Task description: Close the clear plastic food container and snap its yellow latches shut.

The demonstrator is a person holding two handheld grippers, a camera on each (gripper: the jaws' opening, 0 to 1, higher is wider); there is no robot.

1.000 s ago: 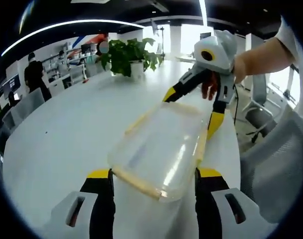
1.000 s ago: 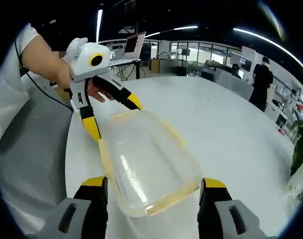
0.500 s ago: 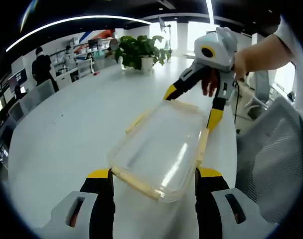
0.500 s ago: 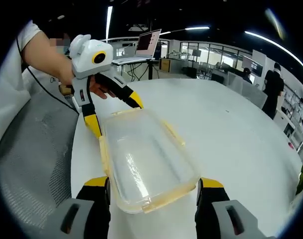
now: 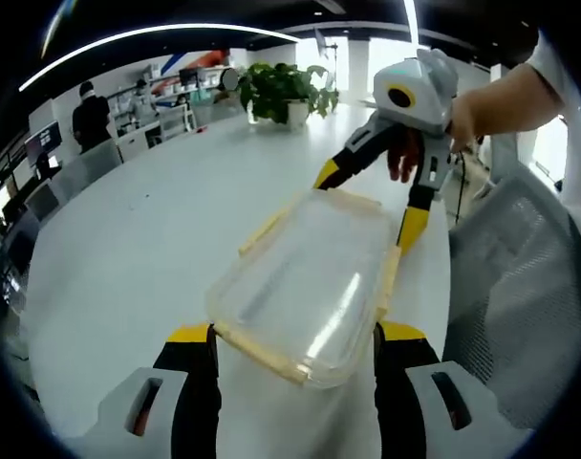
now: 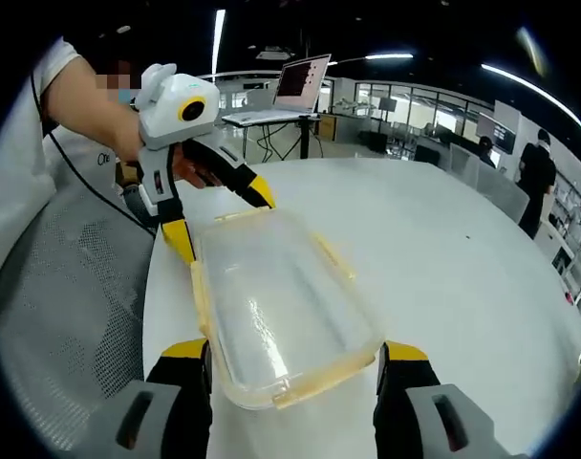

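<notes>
Clear plastic food container, rounded rectangle w/ glossy lid and pale yellow latches along its rims, lies on the smooth white table, near the edge by a grey mesh chair. Lots of bare tabletop on the far side. Left gripper spread wide, jaws straddling one short end; right gripper likewise spread at the opposite end. A hand grips the right tool from above.

Your left claw and right claw hide the container's near end corners, so you cannot tell whether its yellow latches are snapped.
</notes>
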